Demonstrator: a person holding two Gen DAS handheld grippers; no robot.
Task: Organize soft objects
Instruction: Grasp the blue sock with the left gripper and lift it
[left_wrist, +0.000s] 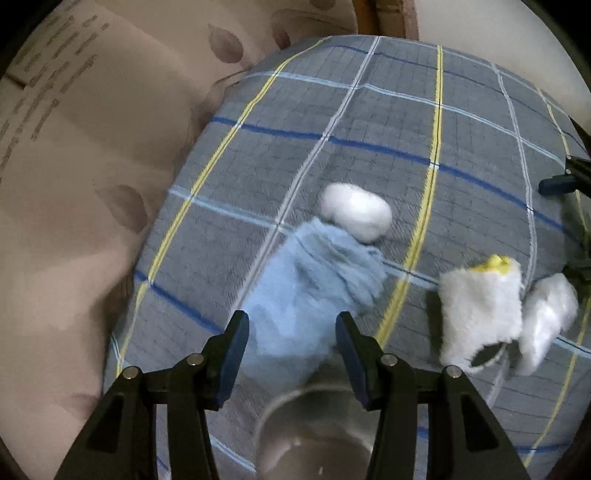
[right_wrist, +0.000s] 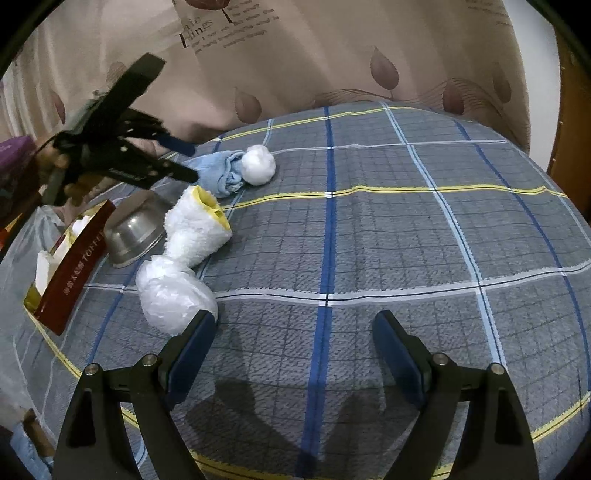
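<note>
Plaid grey bedcover: my left gripper spread above crumpled pale-blue cloth, right gripper spread, empty. Risk: snagging the adjacent white fluffy ball.

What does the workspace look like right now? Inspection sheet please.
Surface: grey plaid cloth covering the table.
Job's things: blue cloth touching white fluffy ball; white-and-yellow plush; plastic-wrapped white bundle beside it.
Clutter: steel bowl; dark red box at the table's edge.
Grippers: left tool open above the blue cloth; right tool open over bare cloth, empty.
Cables: nothing seen.
Surroundings: leaf-print curtain behind the table.
</note>
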